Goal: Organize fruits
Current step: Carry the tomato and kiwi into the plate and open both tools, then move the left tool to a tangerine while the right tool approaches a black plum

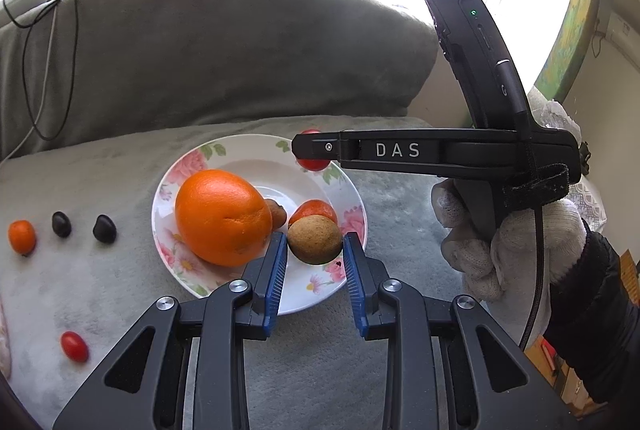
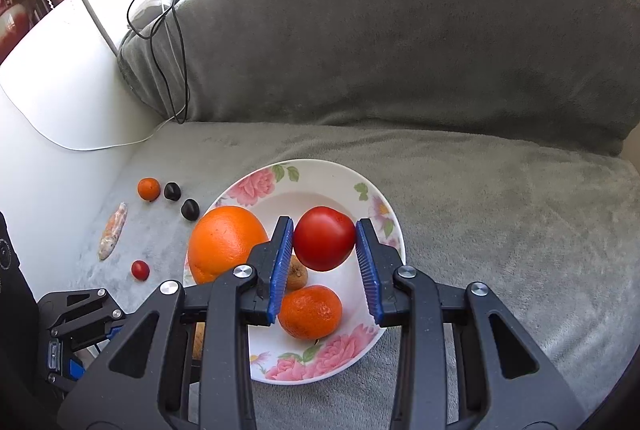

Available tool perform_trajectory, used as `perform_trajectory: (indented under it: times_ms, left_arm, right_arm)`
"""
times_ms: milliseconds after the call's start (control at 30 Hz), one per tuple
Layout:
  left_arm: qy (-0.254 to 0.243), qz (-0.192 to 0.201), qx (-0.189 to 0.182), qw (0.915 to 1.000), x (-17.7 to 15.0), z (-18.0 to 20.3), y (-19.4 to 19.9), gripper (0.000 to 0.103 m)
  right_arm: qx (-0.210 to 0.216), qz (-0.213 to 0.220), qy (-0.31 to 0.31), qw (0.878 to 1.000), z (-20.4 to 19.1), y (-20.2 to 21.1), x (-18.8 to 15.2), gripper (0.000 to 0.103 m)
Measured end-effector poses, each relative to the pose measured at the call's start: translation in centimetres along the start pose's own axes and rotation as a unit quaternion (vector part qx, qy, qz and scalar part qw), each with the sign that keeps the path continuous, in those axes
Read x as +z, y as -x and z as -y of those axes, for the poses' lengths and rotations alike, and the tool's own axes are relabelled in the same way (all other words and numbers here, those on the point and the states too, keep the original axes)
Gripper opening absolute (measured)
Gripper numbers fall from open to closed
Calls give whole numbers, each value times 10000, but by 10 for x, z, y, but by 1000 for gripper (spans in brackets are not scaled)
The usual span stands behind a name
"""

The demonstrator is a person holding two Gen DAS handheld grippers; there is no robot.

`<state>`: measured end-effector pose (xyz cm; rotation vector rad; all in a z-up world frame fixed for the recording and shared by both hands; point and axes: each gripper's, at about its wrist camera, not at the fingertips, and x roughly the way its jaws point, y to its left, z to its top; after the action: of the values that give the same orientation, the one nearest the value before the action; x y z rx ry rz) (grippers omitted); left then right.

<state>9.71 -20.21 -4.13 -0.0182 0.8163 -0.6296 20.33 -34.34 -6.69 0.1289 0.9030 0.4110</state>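
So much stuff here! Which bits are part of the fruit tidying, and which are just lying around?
Part of the job:
- flowered plate
- big orange
- tomato in the right gripper
- brown round fruit in the left gripper
- tangerine
- small loose fruits

Just lying about:
- black cables
- grey blanket

Left gripper (image 1: 315,250): pitched down and forward, blue pads (image 1: 280,262) closed on a round brown fruit (image 1: 315,240), pads touching at its 9 and 3 o'clock sides.

Right gripper (image 2: 325,250): also angled downward, jaws clamped on a red tomato (image 2: 324,244).

Left wrist view: right hand (image 1: 504,246) in white knit glove, dark sleeve, at 3 o'clock, wrapped round the handle.
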Motion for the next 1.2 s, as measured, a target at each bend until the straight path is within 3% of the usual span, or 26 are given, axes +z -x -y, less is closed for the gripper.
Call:
perform_trajectory:
  times_ms: [167,267,333,400,467,533,667,767,1200]
  left_arm:
    - [-10,-21,30,10000,1,1,-1,28]
    - [-9,-8,30,10000,2,1,-1,40]
    - [-32,4,43,10000,2,2,-1,41]
    - [-46,5,54,10000,2,3,0,42]
    - [-58,12,59,10000,1,3,1,45]
    - [-68,20,68,10000,0,3,1,48]
    - [-8,55,82,10000,0,1,2,71]
    - [80,55,61,9999,0,0,5,80]
    - [224,83,168,9996,-2,-11,13,81]
  right_arm:
    - [20,6,6,10000,0,-2,0,34]
    - [16,10,3,10000,0,-2,1,34]
    - [19,25,-16,10000,1,-1,1,35]
    - [18,73,-28,10000,2,0,1,45]
    - [-20,163,-21,9999,2,4,2,68]
    - [-48,221,2,9997,0,6,2,76]
    - [-67,265,11,9996,-1,9,2,87]
    - [-60,297,-30,9995,-1,10,2,94]
    - [-43,447,-39,9990,-10,23,3,96]
